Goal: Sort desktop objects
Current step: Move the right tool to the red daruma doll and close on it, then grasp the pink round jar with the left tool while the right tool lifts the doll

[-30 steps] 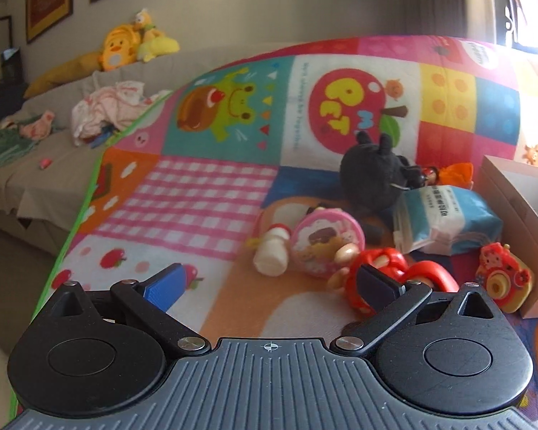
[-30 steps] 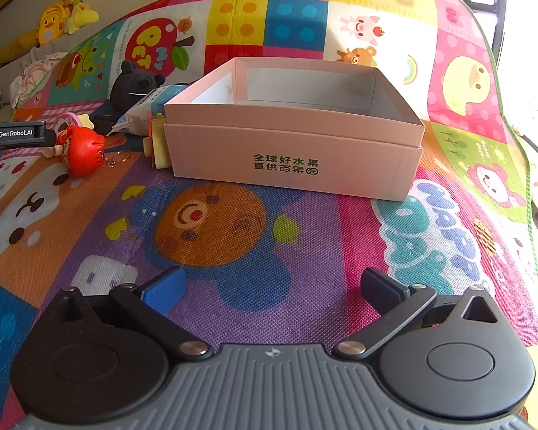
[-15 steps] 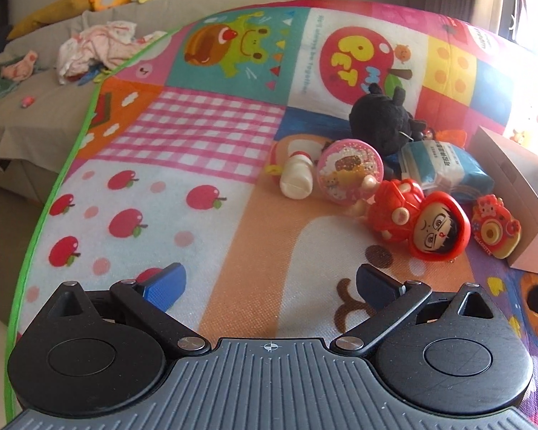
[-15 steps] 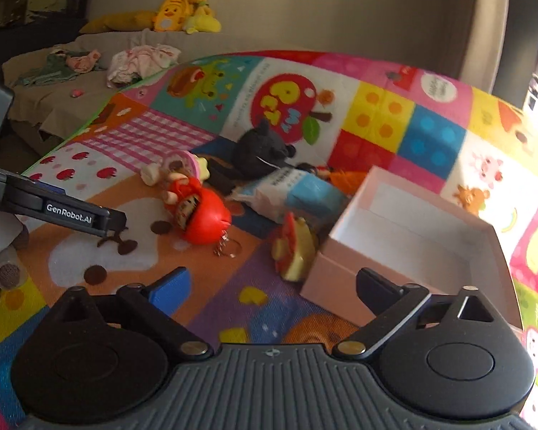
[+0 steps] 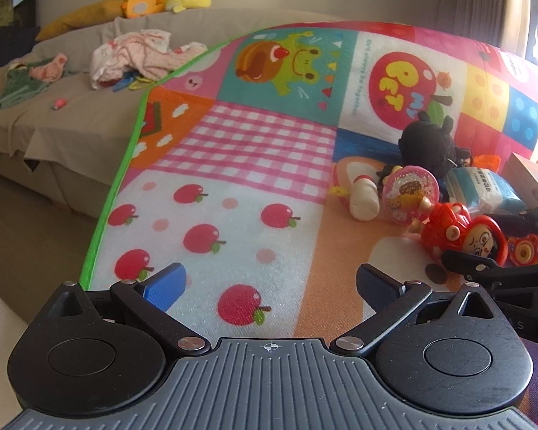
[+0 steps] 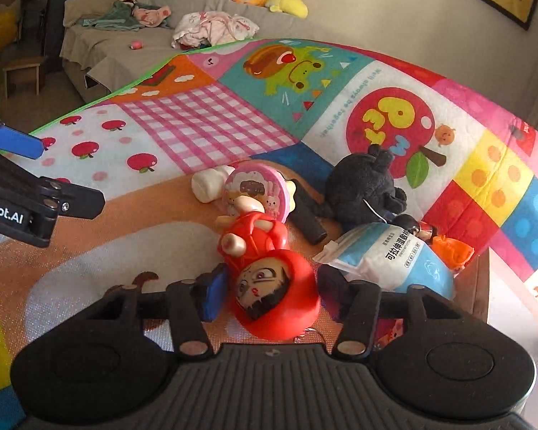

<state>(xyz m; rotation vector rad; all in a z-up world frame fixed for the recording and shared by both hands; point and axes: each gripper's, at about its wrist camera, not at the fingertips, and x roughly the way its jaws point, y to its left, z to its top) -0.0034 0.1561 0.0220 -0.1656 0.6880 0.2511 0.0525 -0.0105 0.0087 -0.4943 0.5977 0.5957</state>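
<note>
- Right gripper (image 6: 270, 295): fingers flank the red doll's (image 6: 276, 294) head, seemingly touching it.
- Left gripper (image 5: 269, 286): fingers spread wide, empty, above play mat (image 5: 233, 150).

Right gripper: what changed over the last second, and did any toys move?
The right gripper swung from facing the pink box to the toy pile and closed in on the red doll, its fingers now flanking the head. The left gripper stayed open and empty. The toys stayed put.
</note>
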